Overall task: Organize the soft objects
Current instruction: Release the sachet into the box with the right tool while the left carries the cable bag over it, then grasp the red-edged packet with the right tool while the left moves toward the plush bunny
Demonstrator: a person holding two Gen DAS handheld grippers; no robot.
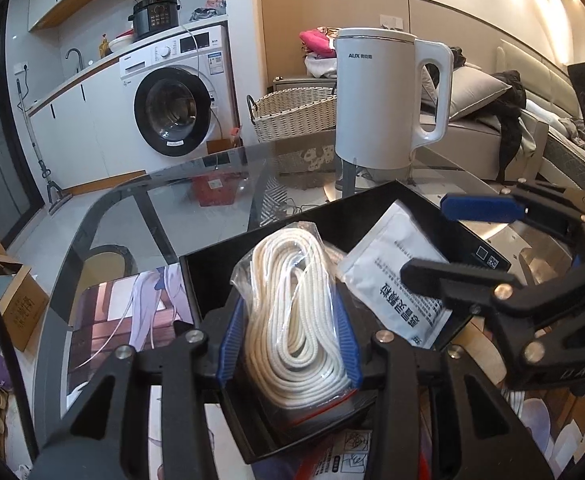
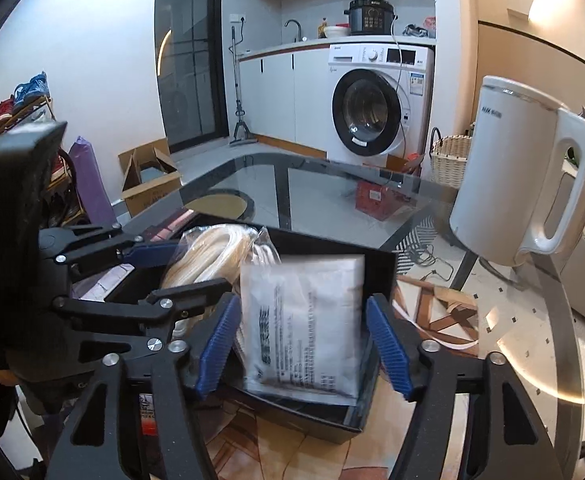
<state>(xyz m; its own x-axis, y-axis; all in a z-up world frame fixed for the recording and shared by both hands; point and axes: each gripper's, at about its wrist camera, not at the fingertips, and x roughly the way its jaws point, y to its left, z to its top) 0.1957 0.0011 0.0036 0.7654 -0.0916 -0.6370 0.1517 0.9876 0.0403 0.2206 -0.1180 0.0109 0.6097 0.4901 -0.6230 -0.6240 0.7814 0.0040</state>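
1. The left gripper (image 1: 290,344) clamps its blue pads on a bagged coil of white rope (image 1: 292,320), held over the black tray (image 1: 212,280).
2. The right gripper (image 2: 304,344) stands parted – a white printed packet (image 2: 304,328) sits between its pads, touching neither, and lies blurred over the tray.
3. Beyond – a white kettle (image 1: 376,96) on the glass table (image 1: 196,184).

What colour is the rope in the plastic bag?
The rope is white to cream. It shows best in the left wrist view.
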